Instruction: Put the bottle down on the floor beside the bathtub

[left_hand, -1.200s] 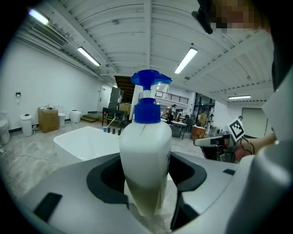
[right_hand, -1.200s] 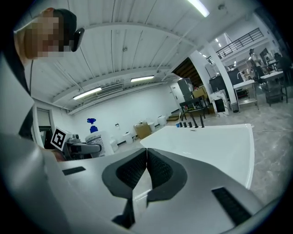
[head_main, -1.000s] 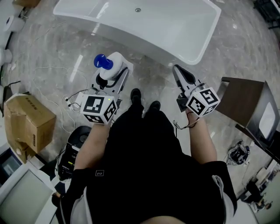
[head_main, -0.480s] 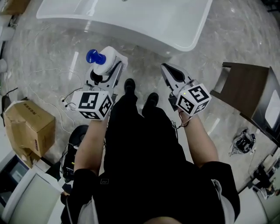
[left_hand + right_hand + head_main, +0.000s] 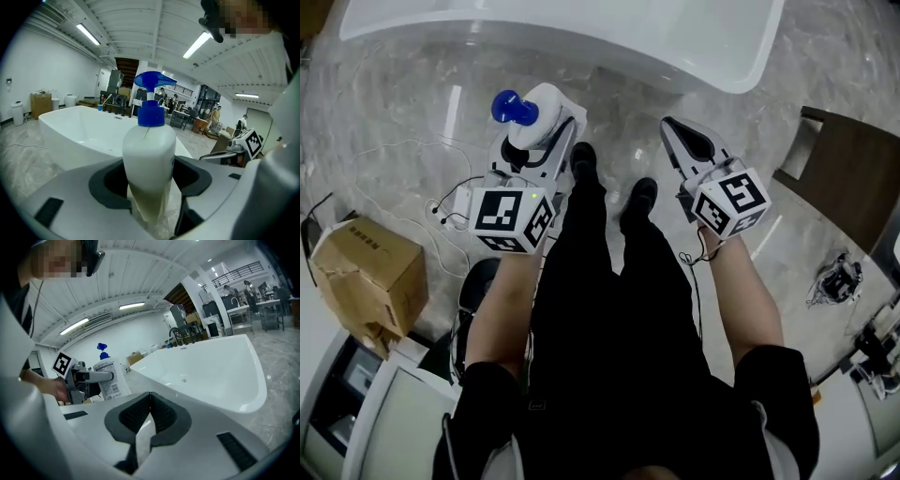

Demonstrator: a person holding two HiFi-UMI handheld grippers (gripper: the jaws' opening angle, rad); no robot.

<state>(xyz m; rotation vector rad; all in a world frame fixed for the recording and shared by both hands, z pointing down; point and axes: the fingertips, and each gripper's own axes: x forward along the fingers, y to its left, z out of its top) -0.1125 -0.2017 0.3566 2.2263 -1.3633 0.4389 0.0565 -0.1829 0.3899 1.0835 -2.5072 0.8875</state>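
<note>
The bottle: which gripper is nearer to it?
Left. The left gripper holds the bottle between its fingers; the right gripper, shut and empty, is apart from it, beyond the person's shoes.

The bottle (image 5: 149,159) is smooth, milky, slightly see-through plastic with a glossy blue plastic pump (image 5: 151,101) and a printed paper label. The bathtub (image 5: 211,366) is glossy white. The floor (image 5: 384,131) is polished grey veined stone that mirrors the lights. The box (image 5: 370,272) is matt brown cardboard. The right gripper (image 5: 150,401) has a smooth matt pale plastic shell and dark ribbed pads (image 5: 133,416). The trousers (image 5: 609,319) are matt black cloth.
</note>
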